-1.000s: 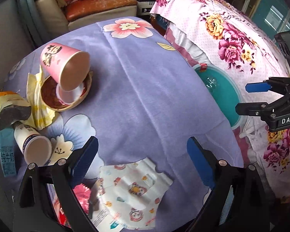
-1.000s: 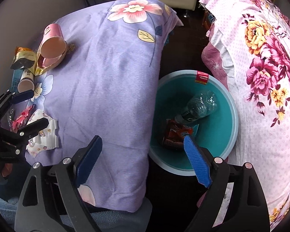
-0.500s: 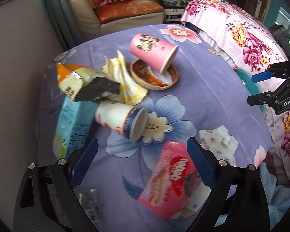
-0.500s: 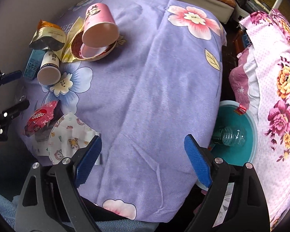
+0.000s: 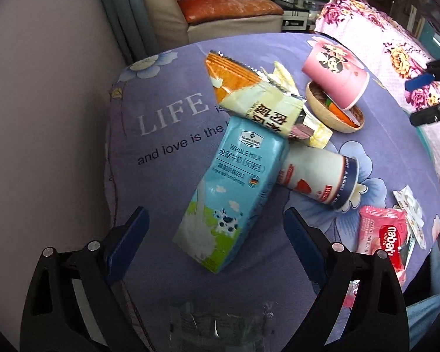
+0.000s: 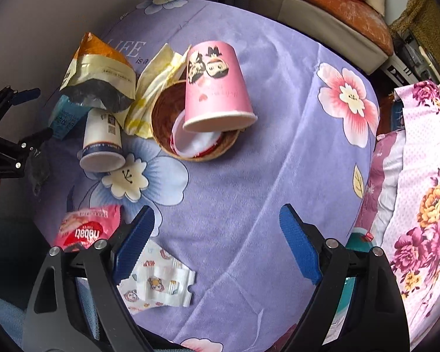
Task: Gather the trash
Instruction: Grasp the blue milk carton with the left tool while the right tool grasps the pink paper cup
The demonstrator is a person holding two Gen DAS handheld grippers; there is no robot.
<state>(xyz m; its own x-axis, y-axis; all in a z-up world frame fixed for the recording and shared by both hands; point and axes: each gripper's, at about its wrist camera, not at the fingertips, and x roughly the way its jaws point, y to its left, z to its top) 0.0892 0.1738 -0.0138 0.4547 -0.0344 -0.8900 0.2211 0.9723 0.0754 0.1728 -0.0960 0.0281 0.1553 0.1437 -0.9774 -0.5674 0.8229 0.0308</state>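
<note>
Most of the trash was still uncollected on the purple flowered tablecloth [image 5: 167, 135], and both tongs stood open and empty.

The left gripper [image 5: 214, 234] hovered with its jaws spread to either side of the blue whole-milk carton [image 5: 234, 190], near the cloth's wall-side edge, not touching it. The orange-and-cream snack bag [image 5: 255, 99], white paper cup [image 5: 319, 176], pink cartoon cup [image 6: 217, 85] and pink wafer packet [image 5: 384, 237] remained. The right gripper [image 6: 217, 240] hung over bare cloth, a printed wrapper [image 6: 158, 284] at its near edge.
</note>
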